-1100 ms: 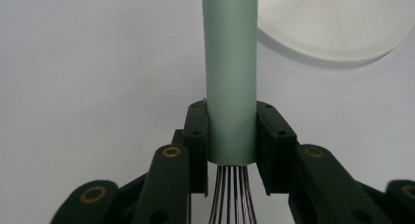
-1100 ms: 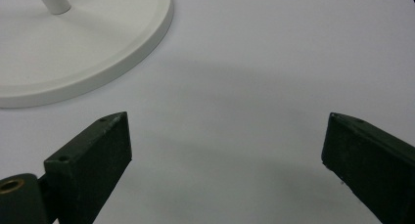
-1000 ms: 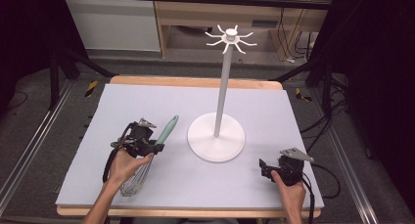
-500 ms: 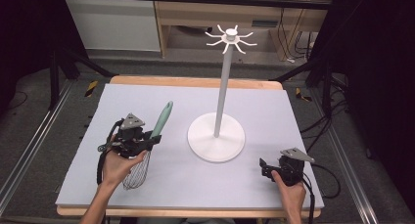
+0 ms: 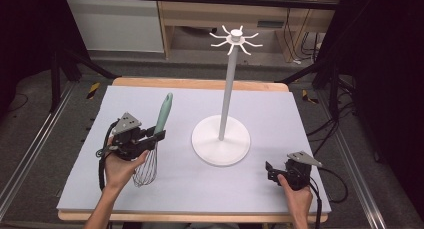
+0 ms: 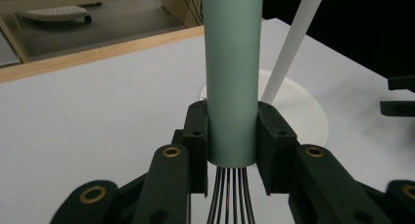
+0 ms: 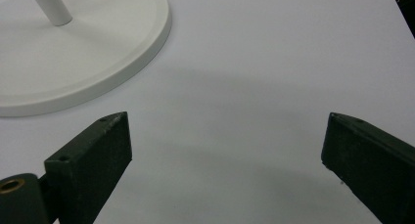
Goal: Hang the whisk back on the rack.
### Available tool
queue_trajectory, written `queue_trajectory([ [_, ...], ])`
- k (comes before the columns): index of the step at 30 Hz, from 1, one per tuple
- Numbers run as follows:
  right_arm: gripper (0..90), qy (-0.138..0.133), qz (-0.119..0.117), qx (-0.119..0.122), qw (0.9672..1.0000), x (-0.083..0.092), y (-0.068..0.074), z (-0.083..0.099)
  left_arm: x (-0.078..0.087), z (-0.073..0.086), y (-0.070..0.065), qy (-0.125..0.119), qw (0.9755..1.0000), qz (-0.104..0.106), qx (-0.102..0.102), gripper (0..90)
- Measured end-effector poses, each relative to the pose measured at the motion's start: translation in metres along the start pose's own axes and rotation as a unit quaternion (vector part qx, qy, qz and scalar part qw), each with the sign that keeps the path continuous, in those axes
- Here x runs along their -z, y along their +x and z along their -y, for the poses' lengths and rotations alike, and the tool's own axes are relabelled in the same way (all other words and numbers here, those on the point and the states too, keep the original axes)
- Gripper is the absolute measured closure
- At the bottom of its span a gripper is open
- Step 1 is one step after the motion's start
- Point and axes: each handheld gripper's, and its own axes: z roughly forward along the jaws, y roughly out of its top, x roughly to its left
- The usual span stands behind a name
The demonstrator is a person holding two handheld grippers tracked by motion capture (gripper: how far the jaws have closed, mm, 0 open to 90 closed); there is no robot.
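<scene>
Two grippers are over the white table (image 5: 125, 199). At the left, the left gripper (image 5: 159, 135) clamps the green handle of the whisk (image 5: 162, 115), wires hanging down. The white stand (image 5: 221, 145) is in the middle. At the right, the right gripper (image 5: 269, 171) has its jaws wide apart, holding nothing.

Hook stand (image 5: 220, 139) blocks centre; mat (image 5: 310, 119) right apparently open.

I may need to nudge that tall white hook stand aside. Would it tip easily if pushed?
Probably not from a low push: the stand has a broad round base lying flat on the table. Pushed high on its thin tall pole, it looks likelier to rock. The smooth base might simply slide.
</scene>
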Motion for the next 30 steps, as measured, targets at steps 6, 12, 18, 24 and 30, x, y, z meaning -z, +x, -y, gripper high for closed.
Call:
queue_trajectory([
  [6, 5.1, 0.000, 0.000, 0.000, 1.0000, 0.000, 0.000, 0.000, 0.005, -0.007, -0.002, -0.037, 0.9993, 0.004, 0.000, 68.7],
  [12, 5.1, -0.002, 0.000, 0.003, 1.0000, 0.000, 0.000, 0.000, 0.007, -0.016, -0.006, -0.058, 0.9982, 0.015, -0.002, 68.7],
  [18, 5.1, -0.002, 0.000, 0.003, 1.0000, 0.000, 0.000, 0.000, 0.007, -0.023, -0.011, -0.078, 0.9966, 0.023, -0.009, 68.7],
  [24, 5.1, -0.002, 0.001, 0.003, 1.0000, 0.000, -0.001, 0.000, 0.005, -0.035, -0.016, -0.091, 0.9952, 0.033, -0.017, 68.7],
  [30, 5.1, -0.003, 0.000, 0.001, 1.0000, 0.000, -0.001, 0.000, 0.003, -0.052, -0.021, -0.101, 0.9937, 0.043, -0.022, 68.7],
])
